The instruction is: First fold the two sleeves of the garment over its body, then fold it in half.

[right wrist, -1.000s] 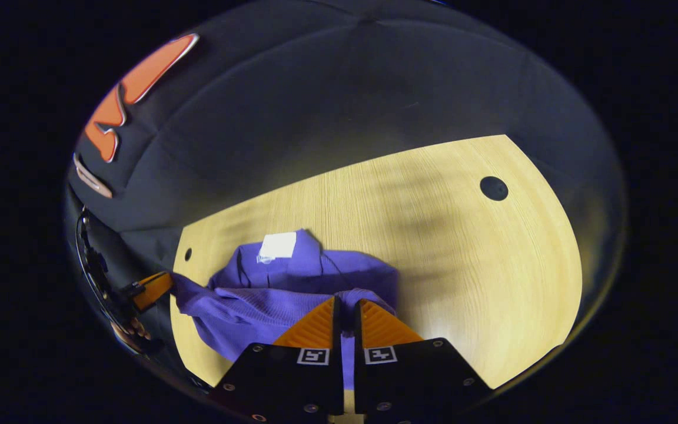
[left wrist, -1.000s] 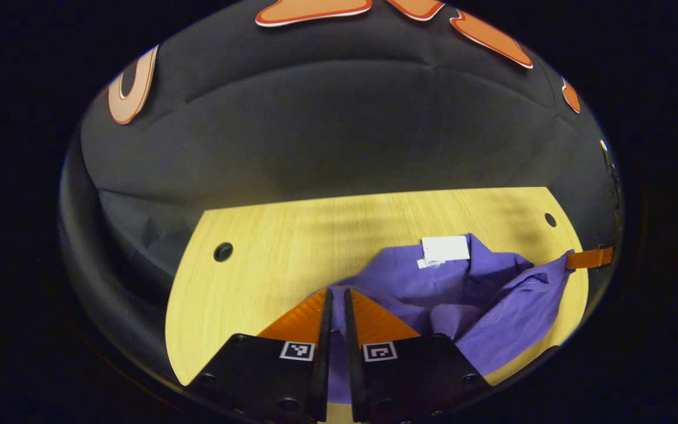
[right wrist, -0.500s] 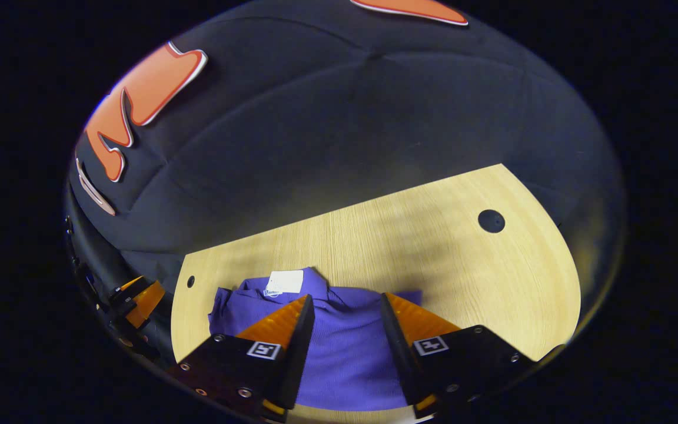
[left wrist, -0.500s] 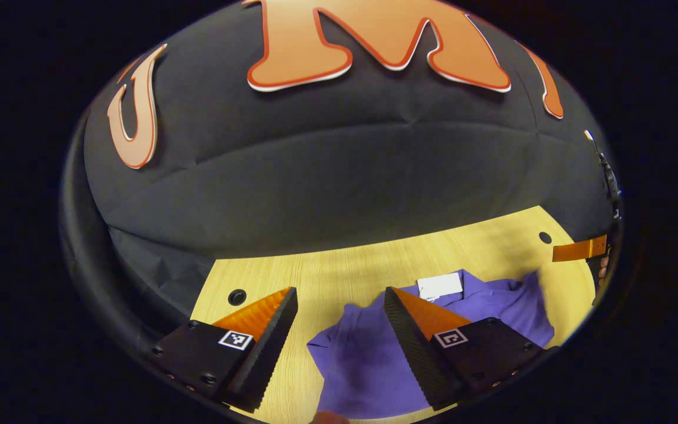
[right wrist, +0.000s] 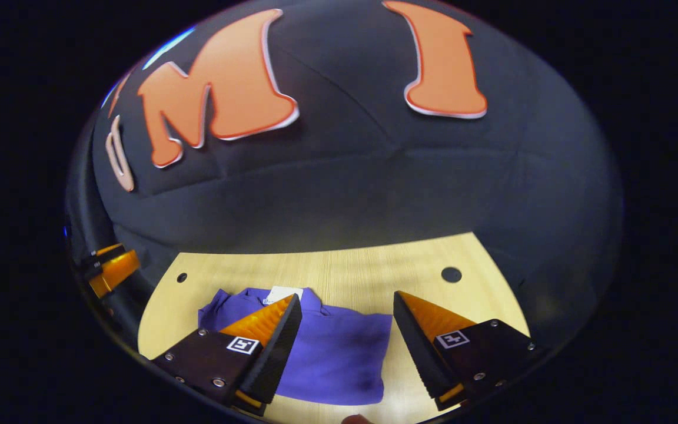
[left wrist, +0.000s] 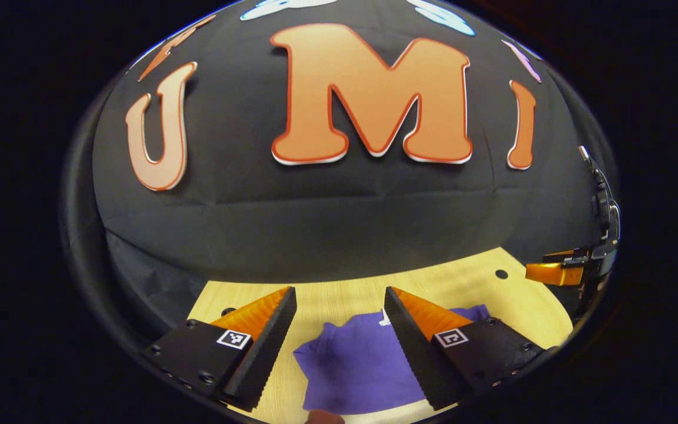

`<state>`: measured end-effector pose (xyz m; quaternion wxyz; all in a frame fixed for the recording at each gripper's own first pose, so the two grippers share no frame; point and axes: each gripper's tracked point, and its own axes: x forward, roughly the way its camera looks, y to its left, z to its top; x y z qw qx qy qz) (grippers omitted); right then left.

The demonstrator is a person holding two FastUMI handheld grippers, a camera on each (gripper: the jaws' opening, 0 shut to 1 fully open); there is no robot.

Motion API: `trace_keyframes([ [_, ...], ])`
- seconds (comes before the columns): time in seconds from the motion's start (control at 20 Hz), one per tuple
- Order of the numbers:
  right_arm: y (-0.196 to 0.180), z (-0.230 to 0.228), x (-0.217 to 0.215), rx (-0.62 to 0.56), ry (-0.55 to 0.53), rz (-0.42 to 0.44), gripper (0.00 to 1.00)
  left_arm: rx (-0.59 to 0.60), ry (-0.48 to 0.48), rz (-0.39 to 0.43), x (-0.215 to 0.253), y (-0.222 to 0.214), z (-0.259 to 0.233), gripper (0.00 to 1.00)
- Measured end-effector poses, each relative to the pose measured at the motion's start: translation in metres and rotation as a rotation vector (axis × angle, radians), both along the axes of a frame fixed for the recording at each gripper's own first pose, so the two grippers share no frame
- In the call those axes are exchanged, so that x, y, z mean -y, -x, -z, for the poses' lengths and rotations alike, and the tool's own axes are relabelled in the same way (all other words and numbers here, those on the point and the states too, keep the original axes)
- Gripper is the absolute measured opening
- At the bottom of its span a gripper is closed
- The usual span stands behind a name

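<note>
I released shirt [right wrist: 327, 353] a moment ago: left tool [left wrist: 339, 330] and right tool [right wrist: 348, 338] both wide now, lifted clear, holding nothing. Shirt lies folded in compact block on surface [right wrist: 351, 274] (white tag [right wrist: 285, 292] at far edge). Task looks finished.

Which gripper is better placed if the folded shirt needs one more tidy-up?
Right, marginally. The right gripper is open with the purple shirt directly below, its near-right edge between the fingers. The left gripper, also open, sits toward the shirt's left edge.
</note>
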<state>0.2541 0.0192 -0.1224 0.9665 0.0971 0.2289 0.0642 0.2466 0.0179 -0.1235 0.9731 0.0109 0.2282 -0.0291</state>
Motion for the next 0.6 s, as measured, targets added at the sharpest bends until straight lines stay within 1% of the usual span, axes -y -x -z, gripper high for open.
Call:
trace_keyframes([
  [0.2, 0.029, -0.043, -0.015, 0.114, 0.021, 0.008, 0.94, 0.113, 0.039, -0.018, -0.010, 0.034, -0.042, 0.98],
  [0.35, 0.050, -0.069, -0.033, 0.191, 0.016, -0.006, 0.94, 0.200, 0.098, -0.023, -0.017, 0.058, -0.070, 0.98],
  [0.45, 0.063, -0.084, -0.042, 0.239, 0.021, -0.010, 0.94, 0.249, 0.098, -0.034, -0.027, 0.074, -0.084, 0.97],
  [0.55, 0.074, -0.099, -0.054, 0.299, 0.025, -0.030, 0.95, 0.283, 0.070, -0.051, -0.025, 0.097, -0.102, 0.98],
  [0.6, 0.080, -0.106, -0.060, 0.330, 0.030, -0.041, 0.95, 0.298, 0.062, -0.040, -0.023, 0.108, -0.102, 0.98],
])
